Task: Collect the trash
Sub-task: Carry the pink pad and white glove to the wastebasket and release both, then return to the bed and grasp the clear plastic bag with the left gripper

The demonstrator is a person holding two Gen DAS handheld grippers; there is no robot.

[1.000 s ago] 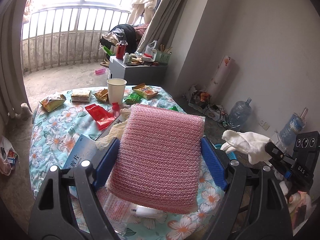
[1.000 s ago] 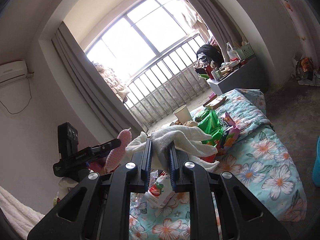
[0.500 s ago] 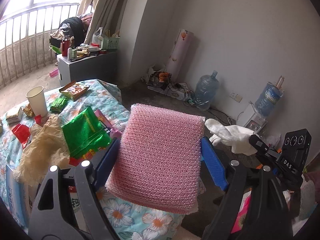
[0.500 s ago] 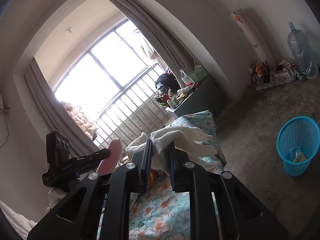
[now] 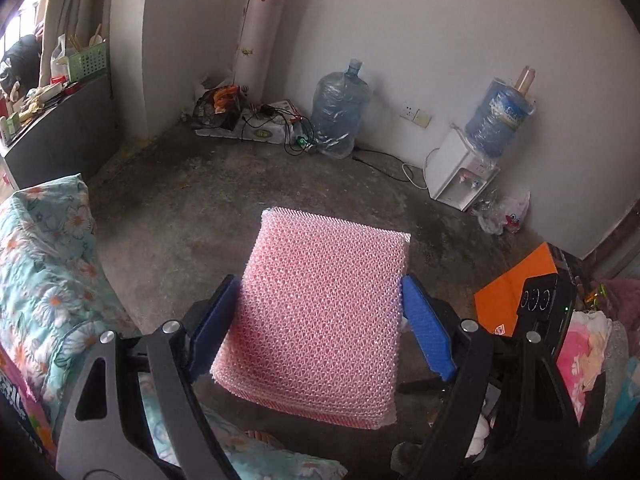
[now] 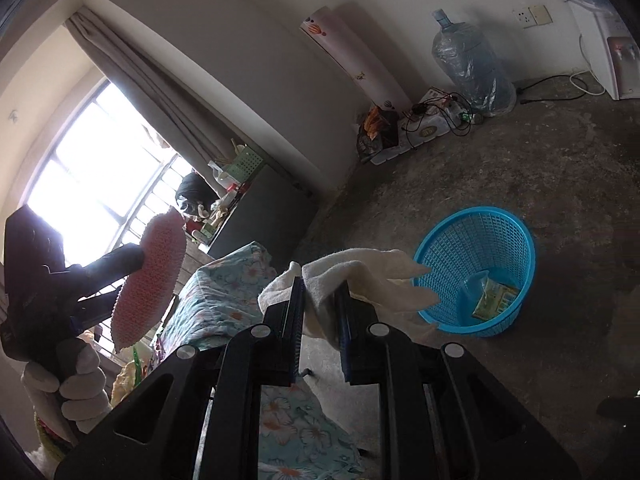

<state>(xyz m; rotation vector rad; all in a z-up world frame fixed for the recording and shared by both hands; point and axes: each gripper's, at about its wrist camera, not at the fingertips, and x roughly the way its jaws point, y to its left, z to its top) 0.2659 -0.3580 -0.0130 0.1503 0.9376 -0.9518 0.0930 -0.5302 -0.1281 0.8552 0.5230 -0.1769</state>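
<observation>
Bed (image 5: 48, 264): sitting at far left of left wrist view, floral sheet, edge only; in right wrist view it is lying behind the fingers, left of centre.
Left gripper (image 5: 320, 320): jaws standing wide, blue pads pressing both side edges of pink bubble wrap (image 5: 320, 312); wrap sticking up and forward between the fingers, hanging over bare concrete floor (image 5: 192, 216), just right of the bed.
Left gripper, side-on (image 6: 132, 268): showing at left in right wrist view, gloved hand (image 6: 76, 388) gripping its handle, wrap (image 6: 150, 276) tilting toward the window.
Right gripper (image 6: 320, 320): jaws nearly closed, pinching white cloth (image 6: 360, 276); cloth draping over the fingertips, loose end trailing right toward the basket.
Basket (image 6: 516, 248): blue plastic, standing on floor right of the right gripper, one yellow-green wrapper (image 6: 494, 296) lying inside; cloth tip overlapping its near rim in view, contact not clear.
Back wall: paper roll (image 5: 260, 28), water jug (image 5: 340, 108), dispenser (image 5: 464, 172) standing left to right.
Orange board (image 5: 516, 284): sitting at right edge of left wrist view, beside the right gripper's body.
</observation>
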